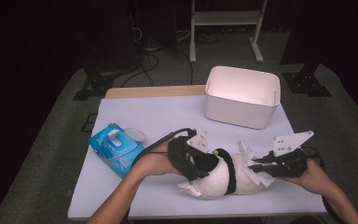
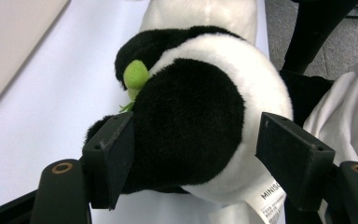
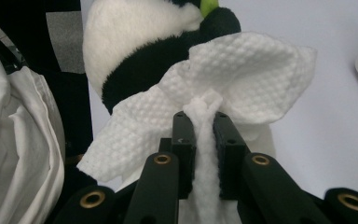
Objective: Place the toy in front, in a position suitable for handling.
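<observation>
A black-and-white panda plush [image 1: 219, 179] lies near the table's front edge, with a small green piece [image 2: 136, 74] on its head. My left gripper [image 1: 200, 165] comes in from the left. Its two black pads [image 2: 114, 154] press on either side of the plush's [image 2: 191, 112] round black-and-white end. From the right, my right gripper [image 1: 256, 165] is shut on a twisted white textured wipe [image 3: 242, 70]. The wipe [image 1: 249, 154] fans out against the plush [image 3: 135, 28], close to its black band.
A white open bin [image 1: 242, 109] stands at the back right of the pale table [image 1: 168, 116]. At the left lies a blue pack of wipes [image 1: 115, 148], with a small white oval lid [image 1: 135, 135] beside it. A white cloth [image 3: 23, 154] shows below the table's edge.
</observation>
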{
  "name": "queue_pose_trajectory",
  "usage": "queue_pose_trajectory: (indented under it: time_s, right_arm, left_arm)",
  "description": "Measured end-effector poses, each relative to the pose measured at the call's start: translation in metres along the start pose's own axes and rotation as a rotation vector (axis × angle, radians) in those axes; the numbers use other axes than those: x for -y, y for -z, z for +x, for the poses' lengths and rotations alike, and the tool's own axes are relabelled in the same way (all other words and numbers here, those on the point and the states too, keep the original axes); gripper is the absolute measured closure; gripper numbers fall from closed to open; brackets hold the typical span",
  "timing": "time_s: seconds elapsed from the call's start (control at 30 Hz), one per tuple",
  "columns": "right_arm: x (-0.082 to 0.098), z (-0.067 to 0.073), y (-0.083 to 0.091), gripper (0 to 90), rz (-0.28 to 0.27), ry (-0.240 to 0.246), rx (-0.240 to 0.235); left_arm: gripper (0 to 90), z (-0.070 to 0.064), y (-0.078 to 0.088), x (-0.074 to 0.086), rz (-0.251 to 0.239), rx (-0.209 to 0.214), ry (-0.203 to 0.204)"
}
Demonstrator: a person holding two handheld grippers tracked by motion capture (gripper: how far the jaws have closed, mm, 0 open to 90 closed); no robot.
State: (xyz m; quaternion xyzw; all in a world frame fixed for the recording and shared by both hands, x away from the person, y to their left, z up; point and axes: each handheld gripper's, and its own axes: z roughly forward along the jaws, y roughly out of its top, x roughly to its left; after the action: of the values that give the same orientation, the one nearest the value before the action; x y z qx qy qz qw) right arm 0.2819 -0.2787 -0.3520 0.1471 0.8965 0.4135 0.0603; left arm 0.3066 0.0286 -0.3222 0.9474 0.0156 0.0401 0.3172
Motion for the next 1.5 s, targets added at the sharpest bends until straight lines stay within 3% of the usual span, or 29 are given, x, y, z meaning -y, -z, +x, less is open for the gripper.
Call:
queue_pose_trajectory:
  time_s: [0.1,0.2,0.4,0.57,0.7,0.97,1.07,1.1,1.2,1.33,1.5]
  right_arm:
    - [-0.003,0.0,0.002,79.9,-0.013,0.014,0.01]
    - [-0.012,-0.003,0.004,77.3,-0.045,0.015,-0.011]
    - [-0.037,0.002,-0.01,61.0,0.013,0.089,-0.051]
    - [-0.042,0.002,-0.002,53.3,-0.01,0.092,-0.064]
    - [-0.045,-0.001,0.001,52.7,-0.005,0.102,-0.049]
    - [-0.053,0.0,-0.029,60.1,0.072,0.18,-0.05]
    - [-0.058,0.002,-0.041,63.3,0.105,0.184,-0.058]
    - [-0.058,0.002,-0.042,68.1,0.104,0.187,-0.066]
    - [-0.057,0.002,-0.04,79.0,0.104,0.204,-0.052]
    - [-0.053,0.001,-0.033,80.2,0.111,0.205,-0.031]
    - [-0.041,-0.006,-0.018,80.3,0.072,0.149,-0.028]
  left_arm:
    - [31.3,0.003,-0.006,-0.001,0.001,-0.005,0.008]
    - [31.3,0.004,-0.007,-0.002,-0.012,0.0,0.008]
    - [30.9,0.002,-0.006,-0.002,-0.005,-0.005,-0.005]
    - [30.9,0.004,-0.006,0.0,-0.013,0.001,-0.004]
    - [30.8,0.004,-0.006,-0.001,-0.013,0.0,-0.01]
    - [30.4,0.002,-0.007,-0.001,-0.022,-0.005,-0.023]
    - [29.1,0.001,-0.007,-0.001,-0.019,-0.005,-0.032]
    - [29.0,0.001,-0.007,0.0,-0.019,-0.003,-0.031]
    - [29.0,0.002,-0.007,0.001,-0.031,0.001,-0.026]
    - [29.2,0.001,-0.007,0.001,-0.03,0.0,-0.027]
    - [29.3,0.004,-0.007,0.002,-0.039,0.002,-0.023]
